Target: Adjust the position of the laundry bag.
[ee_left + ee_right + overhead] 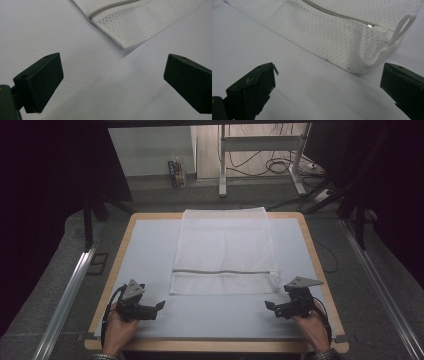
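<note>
Both grippers, left gripper (161,305) and right gripper (268,305), sit with fingers wide and empty near the mesh laundry bag (223,251), which lies flat mid-tabletop (150,245), zipper (225,271) closed. Looks like nothing's started yet.

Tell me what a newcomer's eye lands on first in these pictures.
First, the white mesh laundry bag lying flat in the middle of the pale table, its grey zipper running across near the person's end. Next, the two black tools: the left tool and the right tool sit open at the bag's near corners, apart from it. A white loop hangs by the zipper pull.
</note>
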A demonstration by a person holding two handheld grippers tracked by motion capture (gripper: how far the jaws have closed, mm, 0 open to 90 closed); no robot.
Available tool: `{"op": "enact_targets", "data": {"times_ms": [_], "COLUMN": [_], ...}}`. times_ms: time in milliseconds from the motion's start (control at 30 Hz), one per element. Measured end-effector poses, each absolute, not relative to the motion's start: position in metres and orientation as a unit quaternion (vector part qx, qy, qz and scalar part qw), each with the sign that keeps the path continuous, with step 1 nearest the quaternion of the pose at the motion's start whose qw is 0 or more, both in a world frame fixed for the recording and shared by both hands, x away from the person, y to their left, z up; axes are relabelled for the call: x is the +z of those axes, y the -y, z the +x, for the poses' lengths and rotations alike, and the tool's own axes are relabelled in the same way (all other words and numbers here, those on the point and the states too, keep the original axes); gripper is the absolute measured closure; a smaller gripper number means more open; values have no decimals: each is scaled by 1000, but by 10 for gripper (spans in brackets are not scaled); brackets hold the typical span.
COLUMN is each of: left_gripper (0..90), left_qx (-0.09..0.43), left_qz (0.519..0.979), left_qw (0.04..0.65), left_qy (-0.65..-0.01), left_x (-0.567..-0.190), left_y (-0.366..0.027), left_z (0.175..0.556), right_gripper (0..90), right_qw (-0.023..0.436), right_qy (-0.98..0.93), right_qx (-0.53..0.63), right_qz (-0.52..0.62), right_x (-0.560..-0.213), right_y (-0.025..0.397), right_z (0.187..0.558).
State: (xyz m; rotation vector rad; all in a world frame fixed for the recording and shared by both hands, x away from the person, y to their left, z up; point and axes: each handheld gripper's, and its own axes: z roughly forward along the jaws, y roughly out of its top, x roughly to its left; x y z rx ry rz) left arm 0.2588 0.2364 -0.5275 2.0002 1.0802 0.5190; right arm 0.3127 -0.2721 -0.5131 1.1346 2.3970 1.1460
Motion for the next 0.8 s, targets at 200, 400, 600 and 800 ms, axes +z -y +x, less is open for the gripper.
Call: {"op": "enact_targets", "data": {"times_ms": [200, 400, 600, 800], "left_gripper": [46, 38, 37, 46], "left_qx": [205, 214, 209, 197], "left_qz": [782, 776, 777, 794], "left_qw": [399, 401, 399, 356], "left_qy": [-432, -436, -440, -451], "left_x": [-528, -526, -526, -525], "left_y": [-238, -238, -238, -231], "left_z": [259, 258, 259, 260], "right_gripper": [0, 0, 0, 0], "right_qw": [125, 131, 126, 132], "right_qy": [-824, -826, -830, -833], "right_qx": [395, 389, 380, 375], "right_qz": [388, 387, 387, 385], "right_x": [-514, -513, -514, -514], "right_y": [271, 272, 269, 269], "right_z": [314, 315, 315, 315]}}
